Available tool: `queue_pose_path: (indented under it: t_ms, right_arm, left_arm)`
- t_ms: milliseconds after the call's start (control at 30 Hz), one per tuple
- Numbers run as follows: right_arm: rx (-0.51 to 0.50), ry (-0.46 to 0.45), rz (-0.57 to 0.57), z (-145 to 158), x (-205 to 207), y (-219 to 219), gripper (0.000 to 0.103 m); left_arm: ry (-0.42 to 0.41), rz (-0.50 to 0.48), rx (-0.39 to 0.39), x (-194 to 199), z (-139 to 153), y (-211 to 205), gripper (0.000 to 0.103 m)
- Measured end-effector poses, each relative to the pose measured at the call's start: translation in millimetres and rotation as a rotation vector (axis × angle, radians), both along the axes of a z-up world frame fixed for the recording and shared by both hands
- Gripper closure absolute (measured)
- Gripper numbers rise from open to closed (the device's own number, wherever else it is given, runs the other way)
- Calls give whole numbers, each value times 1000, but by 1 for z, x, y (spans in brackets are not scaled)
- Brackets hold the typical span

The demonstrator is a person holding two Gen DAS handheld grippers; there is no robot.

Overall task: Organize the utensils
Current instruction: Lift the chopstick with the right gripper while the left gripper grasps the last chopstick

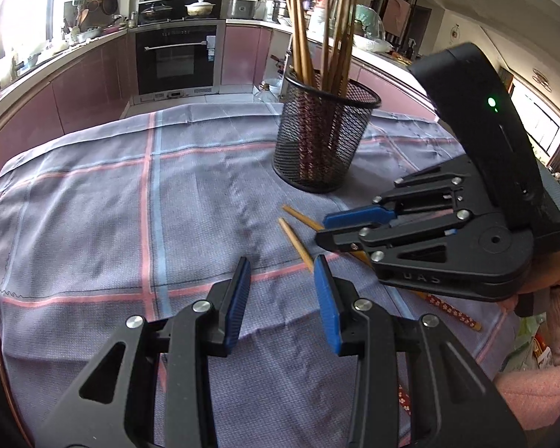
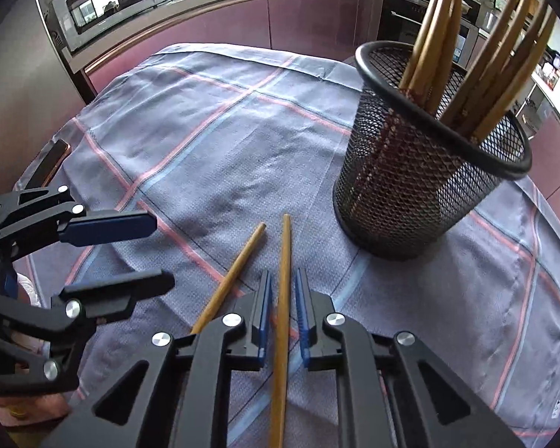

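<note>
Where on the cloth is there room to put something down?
The cloth is bare from the mesh cup across to its far-left edge. It is crowded near the cup's front: two chopsticks lie there, the right gripper shut on one, with the left gripper open beside them.

I see a tabletop with a checked cloth (image 2: 212, 142) on it. A black mesh cup (image 2: 422, 194) stands on the cloth, and a loose chopstick (image 2: 235, 272) lies near it.
</note>
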State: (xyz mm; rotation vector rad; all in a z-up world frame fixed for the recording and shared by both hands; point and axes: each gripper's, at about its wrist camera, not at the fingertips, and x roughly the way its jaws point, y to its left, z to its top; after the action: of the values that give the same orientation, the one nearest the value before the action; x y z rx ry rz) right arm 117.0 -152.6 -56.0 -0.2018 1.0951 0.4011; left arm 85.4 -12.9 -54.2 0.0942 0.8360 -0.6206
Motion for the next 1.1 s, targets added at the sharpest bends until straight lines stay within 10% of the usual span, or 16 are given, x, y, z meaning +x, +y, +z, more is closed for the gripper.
queue_pose_path:
  t_ms: [1100]
  right_arm:
    - [406,-386,-115,129,-68,-110,99]
  left_arm:
    - [125,-69,84,21,-18,-37,81]
